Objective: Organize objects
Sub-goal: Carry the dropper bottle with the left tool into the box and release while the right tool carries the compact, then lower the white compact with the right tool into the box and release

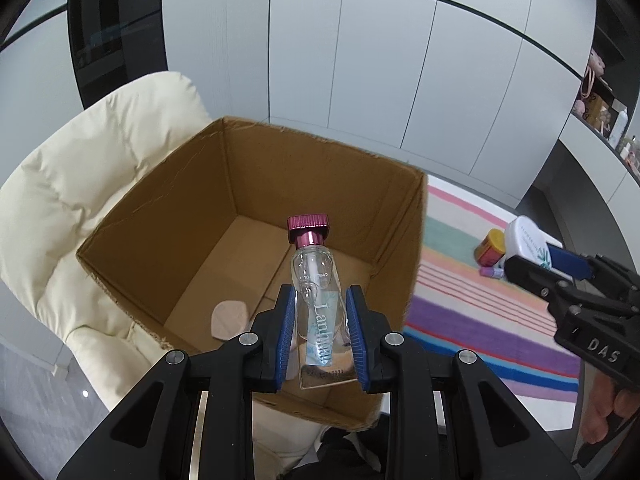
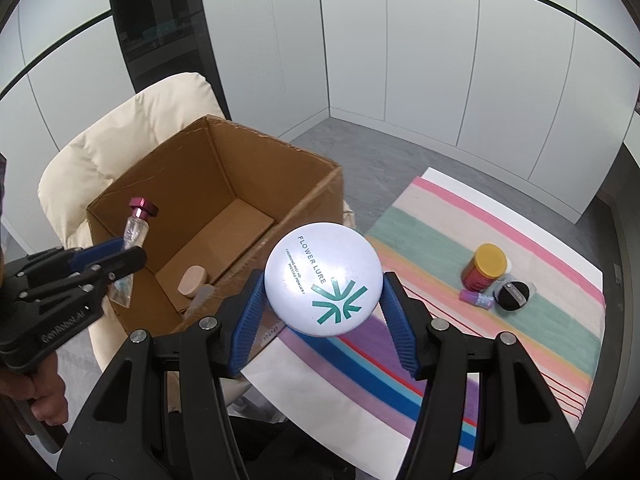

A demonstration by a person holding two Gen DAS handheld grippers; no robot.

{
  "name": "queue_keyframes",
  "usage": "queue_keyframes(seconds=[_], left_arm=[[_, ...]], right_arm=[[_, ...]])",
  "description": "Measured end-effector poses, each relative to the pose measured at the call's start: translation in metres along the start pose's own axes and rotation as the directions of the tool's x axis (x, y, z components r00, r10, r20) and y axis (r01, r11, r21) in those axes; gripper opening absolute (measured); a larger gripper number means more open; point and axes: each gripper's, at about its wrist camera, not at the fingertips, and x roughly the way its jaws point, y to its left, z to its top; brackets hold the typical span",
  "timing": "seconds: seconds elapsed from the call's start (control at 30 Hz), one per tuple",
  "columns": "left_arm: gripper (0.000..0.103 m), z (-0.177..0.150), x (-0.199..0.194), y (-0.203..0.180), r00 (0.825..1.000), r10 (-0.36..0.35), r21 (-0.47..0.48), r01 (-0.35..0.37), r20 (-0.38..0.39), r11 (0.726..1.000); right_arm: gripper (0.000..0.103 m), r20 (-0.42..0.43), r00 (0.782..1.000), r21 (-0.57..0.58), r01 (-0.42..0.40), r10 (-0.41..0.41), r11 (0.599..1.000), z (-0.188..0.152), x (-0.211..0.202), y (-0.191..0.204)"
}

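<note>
My left gripper [image 1: 320,296] is shut on a clear glass bottle [image 1: 316,280] with a magenta cap, held over the open cardboard box [image 1: 192,200]. From the right wrist view the same bottle [image 2: 136,228] hangs above the box's near left corner [image 2: 224,168], in the left gripper [image 2: 128,256]. My right gripper [image 2: 324,280] is shut on a round white compact [image 2: 323,278] printed "FLOWER LURE", held beside the box's right wall, above the striped cloth. In the left wrist view the compact [image 1: 524,240] sits in the right gripper [image 1: 532,258] at the right edge.
The box stands on a cream padded chair [image 1: 72,208]. A beige round pad [image 2: 193,280] and a translucent tube [image 2: 202,296] lie inside it. On the striped cloth [image 2: 540,320] sit a yellow-lidded jar [image 2: 484,268], a small purple bottle [image 2: 476,299] and a black round case [image 2: 512,294]. White cabinets stand behind.
</note>
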Motion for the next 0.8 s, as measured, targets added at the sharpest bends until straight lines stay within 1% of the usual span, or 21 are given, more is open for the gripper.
queue_keyframes(seconds=[0.07, 0.13, 0.23, 0.3, 0.37, 0.47, 0.63, 0.73, 0.8], left_arm=[[0.026, -0.002, 0.005, 0.005, 1.000, 0.003, 0.001, -0.003, -0.011, 1.000], [0.026, -0.004, 0.009, 0.003, 1.000, 0.018, 0.040, -0.017, -0.015, 0.999], [0.026, -0.007, 0.014, 0.003, 0.999, 0.025, 0.059, -0.023, -0.031, 0.998], [0.030, -0.008, 0.016, 0.003, 0.999, 0.021, 0.060, -0.019, -0.032, 0.998], [0.045, -0.008, 0.015, 0.004, 0.999, 0.035, 0.071, -0.034, -0.011, 0.997], [0.051, -0.009, 0.007, 0.007, 0.999, 0.041, 0.073, -0.042, 0.016, 0.996], [0.057, -0.010, -0.004, 0.017, 0.998, 0.042, 0.051, -0.044, 0.039, 0.998], [0.066, -0.011, -0.012, 0.025, 0.997, 0.043, 0.039, -0.045, 0.064, 0.998], [0.067, -0.012, -0.018, 0.030, 0.996, 0.055, 0.035, -0.058, 0.074, 0.998]], right_arm=[[0.060, 0.000, 1.000, -0.005, -0.006, 0.006, 1.000, 0.001, 0.001, 0.005], [0.060, -0.001, 1.000, -0.009, -0.014, 0.014, 1.000, 0.002, 0.003, 0.009], [0.060, -0.003, 1.000, -0.015, -0.021, 0.021, 1.000, 0.004, 0.005, 0.015], [0.060, -0.004, 1.000, -0.023, -0.025, 0.025, 0.999, 0.005, 0.007, 0.020], [0.060, -0.005, 1.000, -0.027, -0.031, 0.030, 0.999, 0.007, 0.010, 0.026], [0.060, -0.004, 0.999, -0.036, -0.037, 0.037, 0.999, 0.010, 0.014, 0.036], [0.060, -0.005, 0.999, -0.045, -0.052, 0.052, 0.998, 0.013, 0.019, 0.046], [0.060, -0.006, 0.998, -0.050, -0.063, 0.063, 0.997, 0.015, 0.022, 0.054], [0.060, -0.004, 0.997, -0.058, -0.071, 0.071, 0.996, 0.017, 0.024, 0.061]])
